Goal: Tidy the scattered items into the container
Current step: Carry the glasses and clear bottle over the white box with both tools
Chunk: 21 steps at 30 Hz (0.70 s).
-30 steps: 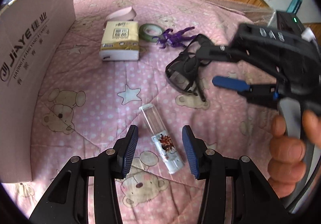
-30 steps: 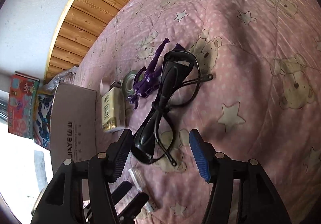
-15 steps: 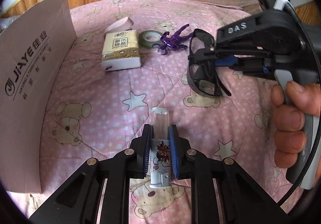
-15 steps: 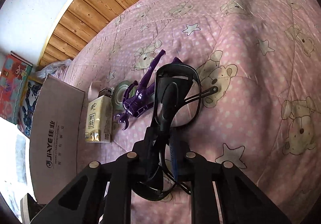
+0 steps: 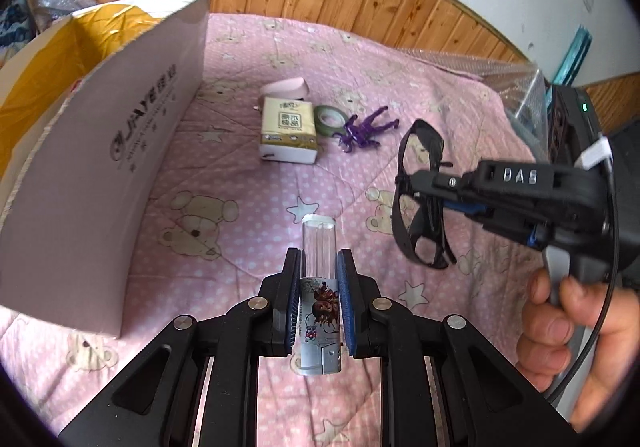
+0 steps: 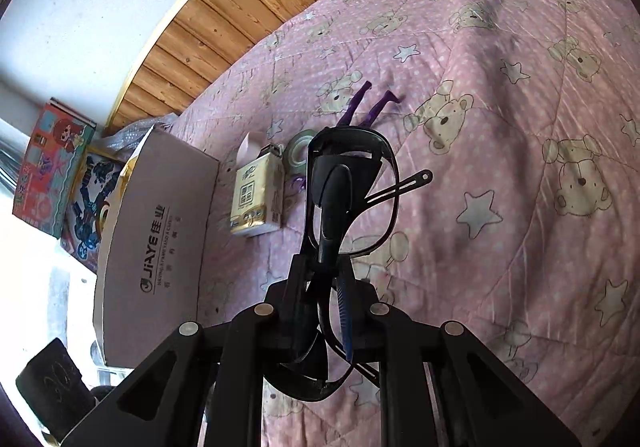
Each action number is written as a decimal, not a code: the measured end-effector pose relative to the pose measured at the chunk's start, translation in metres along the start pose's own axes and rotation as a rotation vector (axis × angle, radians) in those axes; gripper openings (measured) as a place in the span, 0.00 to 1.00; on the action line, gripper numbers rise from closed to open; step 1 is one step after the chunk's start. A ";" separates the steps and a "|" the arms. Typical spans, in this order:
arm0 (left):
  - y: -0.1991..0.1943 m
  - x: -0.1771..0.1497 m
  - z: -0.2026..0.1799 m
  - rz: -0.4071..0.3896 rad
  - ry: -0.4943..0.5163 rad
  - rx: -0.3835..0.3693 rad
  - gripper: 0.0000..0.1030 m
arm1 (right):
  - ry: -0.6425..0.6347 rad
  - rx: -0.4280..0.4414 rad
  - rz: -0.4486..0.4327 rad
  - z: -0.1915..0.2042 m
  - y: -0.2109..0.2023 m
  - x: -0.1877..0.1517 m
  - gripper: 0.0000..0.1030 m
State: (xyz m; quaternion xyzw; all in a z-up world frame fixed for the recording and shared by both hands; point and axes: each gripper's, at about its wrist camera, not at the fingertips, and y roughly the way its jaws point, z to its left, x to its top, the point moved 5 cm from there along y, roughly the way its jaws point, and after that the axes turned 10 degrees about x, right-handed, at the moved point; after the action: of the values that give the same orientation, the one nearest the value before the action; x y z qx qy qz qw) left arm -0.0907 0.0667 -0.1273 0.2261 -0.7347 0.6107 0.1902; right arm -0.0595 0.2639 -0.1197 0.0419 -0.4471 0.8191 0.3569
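Left wrist: close, angled down over pink bedspread.
Right wrist: same (rolled sideways).
Shared: cardboard box, tissue pack.
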 end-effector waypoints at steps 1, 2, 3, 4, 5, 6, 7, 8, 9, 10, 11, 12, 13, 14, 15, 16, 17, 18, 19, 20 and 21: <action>-0.002 0.001 0.002 -0.003 -0.007 -0.001 0.18 | -0.009 -0.002 0.002 0.006 0.003 -0.003 0.16; -0.003 0.002 0.004 -0.007 -0.013 -0.002 0.18 | -0.021 -0.003 0.009 0.009 0.002 -0.008 0.16; -0.006 0.002 0.006 -0.010 -0.018 -0.002 0.18 | -0.030 -0.004 0.013 0.012 0.001 -0.012 0.16; -0.009 0.001 0.009 -0.013 -0.024 -0.001 0.18 | -0.037 -0.003 0.017 0.014 0.000 -0.017 0.16; -0.012 0.000 0.012 -0.016 -0.030 -0.001 0.18 | -0.042 -0.001 0.022 0.017 0.000 -0.021 0.16; -0.015 -0.001 0.014 -0.020 -0.034 0.000 0.18 | -0.048 -0.001 0.026 0.020 -0.001 -0.025 0.16; -0.017 -0.001 0.017 -0.024 -0.038 0.001 0.18 | -0.054 0.000 0.029 0.023 -0.001 -0.029 0.16; -0.019 -0.002 0.019 -0.026 -0.045 0.002 0.18 | -0.061 0.002 0.034 0.025 -0.002 -0.033 0.16; -0.020 -0.003 0.022 -0.026 -0.052 0.001 0.18 | -0.068 0.003 0.036 0.027 -0.004 -0.037 0.16; -0.022 -0.004 0.024 -0.025 -0.058 0.001 0.18 | -0.073 0.003 0.037 0.029 -0.005 -0.041 0.16; -0.023 -0.006 0.027 -0.025 -0.063 -0.001 0.18 | -0.077 0.004 0.040 0.031 -0.006 -0.046 0.16; -0.025 -0.007 0.029 -0.025 -0.068 -0.003 0.18 | -0.081 0.007 0.046 0.033 -0.008 -0.052 0.16; -0.026 -0.008 0.030 -0.026 -0.073 -0.005 0.18 | -0.085 0.007 0.050 0.035 -0.008 -0.057 0.16; -0.027 -0.009 0.032 -0.028 -0.075 -0.007 0.18 | -0.093 0.003 0.055 0.036 -0.009 -0.063 0.16; -0.029 -0.010 0.033 -0.031 -0.077 -0.010 0.18 | -0.101 0.000 0.062 0.038 -0.009 -0.068 0.16; -0.030 -0.011 0.033 -0.033 -0.078 -0.014 0.18 | -0.110 -0.003 0.069 0.039 -0.010 -0.074 0.16; -0.032 -0.012 0.034 -0.036 -0.078 -0.017 0.18 | -0.113 -0.009 0.064 0.041 -0.011 -0.079 0.16; -0.034 -0.013 0.034 -0.040 -0.077 -0.019 0.18 | -0.123 -0.014 0.069 0.042 -0.010 -0.084 0.16; -0.036 -0.013 0.034 -0.046 -0.076 -0.022 0.18 | -0.133 -0.017 0.073 0.044 -0.011 -0.088 0.16; -0.039 -0.013 0.034 -0.051 -0.073 -0.026 0.18 | -0.141 -0.020 0.074 0.046 -0.013 -0.092 0.16; -0.041 -0.013 0.034 -0.059 -0.070 -0.027 0.18 | -0.151 -0.022 0.075 0.048 -0.015 -0.095 0.16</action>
State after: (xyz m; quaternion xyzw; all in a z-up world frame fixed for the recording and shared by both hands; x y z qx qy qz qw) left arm -0.0563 0.0284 -0.1074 0.2664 -0.7420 0.5867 0.1852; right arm 0.0077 0.1806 -0.1176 0.0829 -0.4831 0.8214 0.2917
